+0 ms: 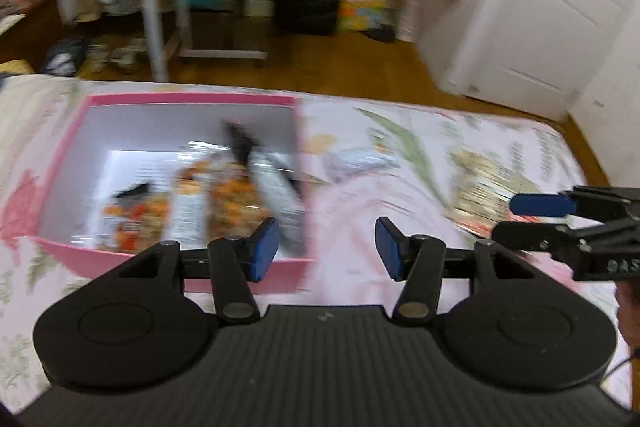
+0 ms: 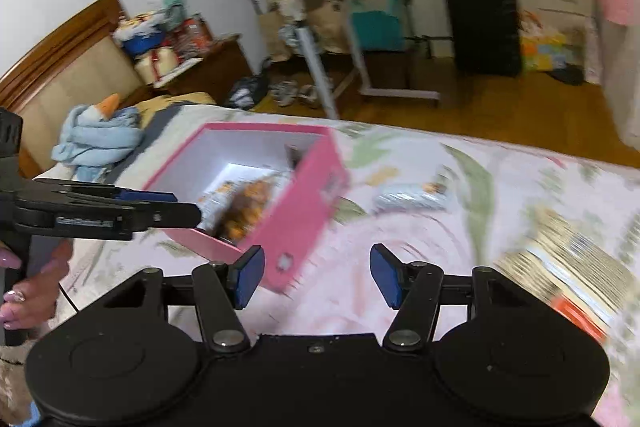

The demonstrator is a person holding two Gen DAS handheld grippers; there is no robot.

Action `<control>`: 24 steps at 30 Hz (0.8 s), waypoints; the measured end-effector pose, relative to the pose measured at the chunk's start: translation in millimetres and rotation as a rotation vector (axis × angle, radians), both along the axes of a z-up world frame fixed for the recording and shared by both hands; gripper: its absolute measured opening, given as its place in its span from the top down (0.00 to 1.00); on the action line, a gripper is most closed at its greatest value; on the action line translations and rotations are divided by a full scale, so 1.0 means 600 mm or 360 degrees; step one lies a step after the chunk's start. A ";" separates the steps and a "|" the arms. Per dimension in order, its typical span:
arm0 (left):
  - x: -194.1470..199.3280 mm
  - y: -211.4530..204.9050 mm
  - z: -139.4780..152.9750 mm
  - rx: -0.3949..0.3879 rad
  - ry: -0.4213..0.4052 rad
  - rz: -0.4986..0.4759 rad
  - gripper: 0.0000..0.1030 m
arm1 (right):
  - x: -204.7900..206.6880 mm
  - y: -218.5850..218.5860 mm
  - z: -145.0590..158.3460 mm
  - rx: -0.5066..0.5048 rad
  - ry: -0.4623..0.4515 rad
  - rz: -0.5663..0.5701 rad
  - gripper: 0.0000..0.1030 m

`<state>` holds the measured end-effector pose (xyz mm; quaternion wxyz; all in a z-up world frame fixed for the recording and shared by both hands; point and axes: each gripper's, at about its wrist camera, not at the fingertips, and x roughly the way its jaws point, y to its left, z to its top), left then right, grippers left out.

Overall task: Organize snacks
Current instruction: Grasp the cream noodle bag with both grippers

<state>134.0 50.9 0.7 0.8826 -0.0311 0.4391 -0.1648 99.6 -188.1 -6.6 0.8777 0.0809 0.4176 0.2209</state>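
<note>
Floral bedding (image 1: 400, 163) covers the bed on which we work, with a wooden floor, a desk and a black suitcase behind. Our pink box (image 1: 192, 101) sits open on the bedding and already holds several snack packets (image 1: 224, 199). Two snacks lie outside it: a pale wrapped bar (image 2: 412, 197) just beside the box, and a larger beige-and-gold packet (image 2: 568, 263) well apart to the right. We carry the left gripper (image 1: 326, 247) and the right gripper (image 2: 316, 273) with their jaws spread and nothing between the blue pads. We judge both loose snacks to be light, crinkly film packs that yield when squeezed and may slip; taking each across its narrow width near the middle seems safest. Motion blur leaves the packet printing unreadable; raised lettering on the gripper bodies is too blurred to make out.
</note>
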 end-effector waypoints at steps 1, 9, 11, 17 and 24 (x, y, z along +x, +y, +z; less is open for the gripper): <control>-0.001 -0.017 0.000 -0.0019 0.0012 -0.0043 0.49 | -0.008 -0.019 -0.001 -0.0016 0.0007 -0.0035 0.37; 0.016 -0.163 -0.054 -0.0034 0.0050 -0.0304 0.43 | -0.059 -0.174 -0.052 -0.0036 0.0031 -0.0504 0.34; 0.019 -0.198 -0.069 -0.0017 0.0016 -0.0334 0.42 | -0.072 -0.214 -0.074 0.0031 0.0034 -0.0631 0.34; 0.073 -0.298 -0.119 -0.0099 0.0051 -0.0387 0.42 | -0.078 -0.276 -0.141 -0.0018 0.0034 -0.0760 0.32; 0.152 -0.406 -0.196 -0.0166 0.0144 -0.0442 0.41 | -0.051 -0.288 -0.196 -0.0165 -0.0156 -0.0838 0.14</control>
